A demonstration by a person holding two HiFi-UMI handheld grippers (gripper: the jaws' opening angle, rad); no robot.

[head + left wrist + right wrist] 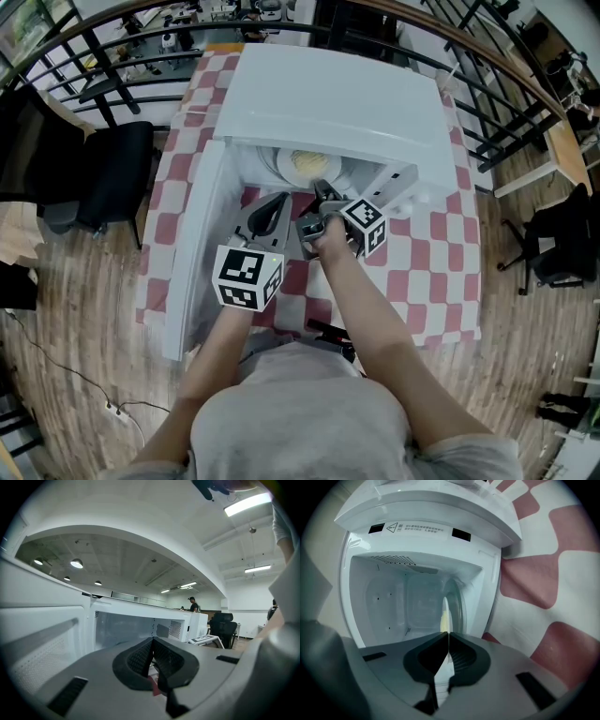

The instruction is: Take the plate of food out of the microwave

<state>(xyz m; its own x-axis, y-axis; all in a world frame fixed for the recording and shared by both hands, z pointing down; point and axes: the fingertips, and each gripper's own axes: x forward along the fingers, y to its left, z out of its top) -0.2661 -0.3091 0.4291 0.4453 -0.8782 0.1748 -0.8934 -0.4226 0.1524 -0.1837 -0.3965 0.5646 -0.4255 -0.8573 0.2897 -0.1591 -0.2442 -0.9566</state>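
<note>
Plate of food [281,167] is seen inside the open microwave [328,94], on the cavity floor close to the front opening, with a pale yellow heap on it. The step in hand is judged to be the securing of a hold on the near rim before the draw-out. The right gripper [448,637] is shown with its jaws pressed together on that rim, which appears edge-on as a thin pale sliver between the pads. Since the plate is pinched at one side only, it is best kept level, raised only enough to clear the sill, and drawn slowly straight out towards the person, so that the far side is not allowed to sag and the heap is not tipped. A deeper bite on the rim, or support from the other side, would be judged safer. The left gripper [279,202] is held just in front of the opening, beside the swung-out door [192,253] and over the checked tablecloth [422,262]; its jaws are closed together with nothing between them
</note>
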